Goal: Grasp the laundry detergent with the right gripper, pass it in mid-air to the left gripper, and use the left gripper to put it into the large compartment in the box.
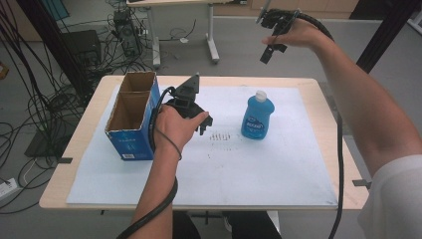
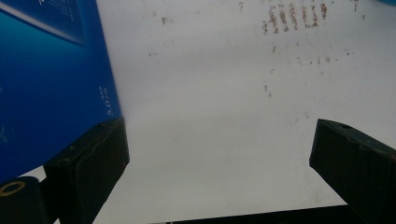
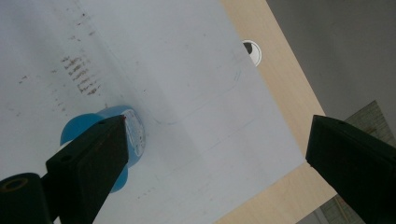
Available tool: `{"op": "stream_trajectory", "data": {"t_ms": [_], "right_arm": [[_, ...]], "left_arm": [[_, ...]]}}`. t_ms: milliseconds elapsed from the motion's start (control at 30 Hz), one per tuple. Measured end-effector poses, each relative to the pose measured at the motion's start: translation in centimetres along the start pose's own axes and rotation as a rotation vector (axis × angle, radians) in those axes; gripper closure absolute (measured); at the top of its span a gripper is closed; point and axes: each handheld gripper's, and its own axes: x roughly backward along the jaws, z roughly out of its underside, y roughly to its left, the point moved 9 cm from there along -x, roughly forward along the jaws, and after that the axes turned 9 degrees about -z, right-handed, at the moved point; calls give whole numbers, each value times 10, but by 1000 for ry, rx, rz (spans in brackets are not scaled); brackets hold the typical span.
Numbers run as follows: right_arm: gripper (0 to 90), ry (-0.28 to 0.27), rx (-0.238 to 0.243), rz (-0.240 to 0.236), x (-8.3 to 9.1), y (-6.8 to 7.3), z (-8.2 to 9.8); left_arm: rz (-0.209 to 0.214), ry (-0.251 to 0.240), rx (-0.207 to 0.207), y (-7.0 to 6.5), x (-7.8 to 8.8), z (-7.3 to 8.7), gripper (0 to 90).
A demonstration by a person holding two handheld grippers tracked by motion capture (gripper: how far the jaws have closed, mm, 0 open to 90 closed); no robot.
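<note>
An open blue cardboard box (image 1: 133,117) stands near the tabletop's left edge. Just beside it, the left gripper (image 1: 199,119) hovers with jaws spread wide, empty. A blue soap bottle (image 1: 258,115) stands upright mid-table. The right gripper (image 1: 271,47), held high beyond the far edge, is also wide open and empty.

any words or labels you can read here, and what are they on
Blue box: white print reads roughly "SO" in the left gripper view; the other print on it is too blurred to read.
Blue bottle: it carries a label, too small and blurred to read.
No other text is visible.
</note>
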Motion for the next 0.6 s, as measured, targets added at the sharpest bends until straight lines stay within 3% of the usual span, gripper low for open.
{"op": "stream_trajectory", "data": {"t_ms": [600], "right_arm": [[65,-5,-19,4,14,-6,28]], "left_arm": [[3,-5,-11,-5,3,0,52]]}}
